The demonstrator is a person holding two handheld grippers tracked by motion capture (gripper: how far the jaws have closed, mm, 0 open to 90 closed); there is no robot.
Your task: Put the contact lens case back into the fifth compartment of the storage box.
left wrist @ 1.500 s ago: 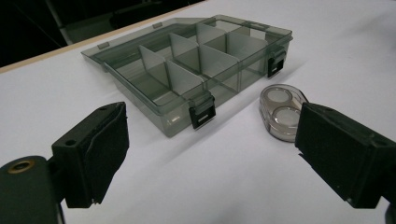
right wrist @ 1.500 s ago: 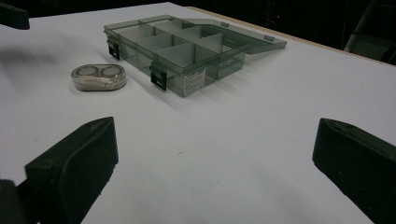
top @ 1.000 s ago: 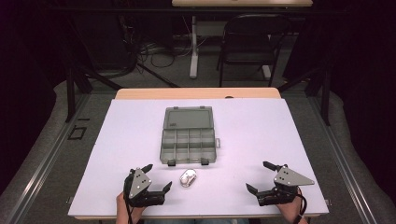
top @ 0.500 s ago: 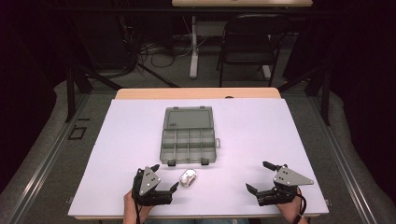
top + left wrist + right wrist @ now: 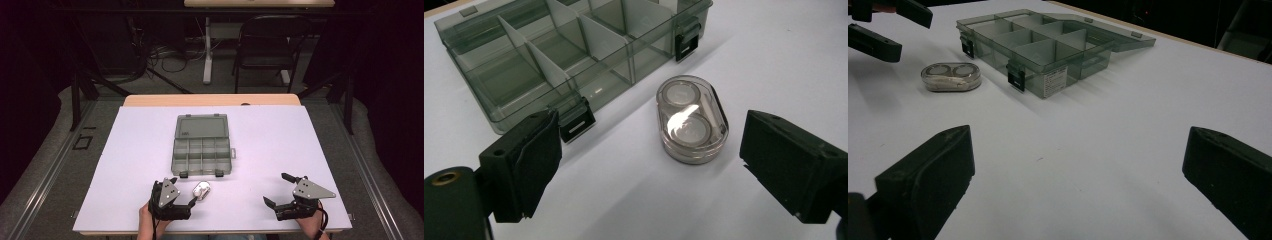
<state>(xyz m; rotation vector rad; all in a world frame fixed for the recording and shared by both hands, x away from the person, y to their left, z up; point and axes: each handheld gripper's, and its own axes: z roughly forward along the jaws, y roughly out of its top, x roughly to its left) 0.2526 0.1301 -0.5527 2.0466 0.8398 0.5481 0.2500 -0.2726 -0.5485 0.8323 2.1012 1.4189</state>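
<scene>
A big white table (image 5: 280, 150) takes up most of the high view. Its far edge at 12 o'clock is bare wood.

Near the middle of the table sits a grey see-through box (image 5: 201, 146). Its lid lies flat and open toward 12 o'clock. The box has little walls inside that cut it into many small rooms. Two black clips sit on its front edge at 6 o'clock. In the left gripper view the box (image 5: 569, 55) is at 11 o'clock, and one black clip is close to the left jaw.

The left gripper (image 5: 181, 196) is at 7 o'clock on the table in the high view, held in a person's hand. Its jaws are wide apart and hold nothing. In the left gripper view the two black jaws stand on each side of the small case, but they do not touch it.

The right gripper (image 5: 278, 191) is at 5 o'clock on the table, well apart from the box. Its jaws are wide apart too, with only bare white table between them.

The smallest thing is a small oval case (image 5: 201, 190). It lies flat on the table at 6 o'clock from the box, just beside the front clips and just beside the left gripper. In the left gripper view the case (image 5: 692, 119) has a clear top with two round shapes inside, and light shines on it. In the right gripper view the case (image 5: 951, 76) is far off at 10 o'clock.
</scene>
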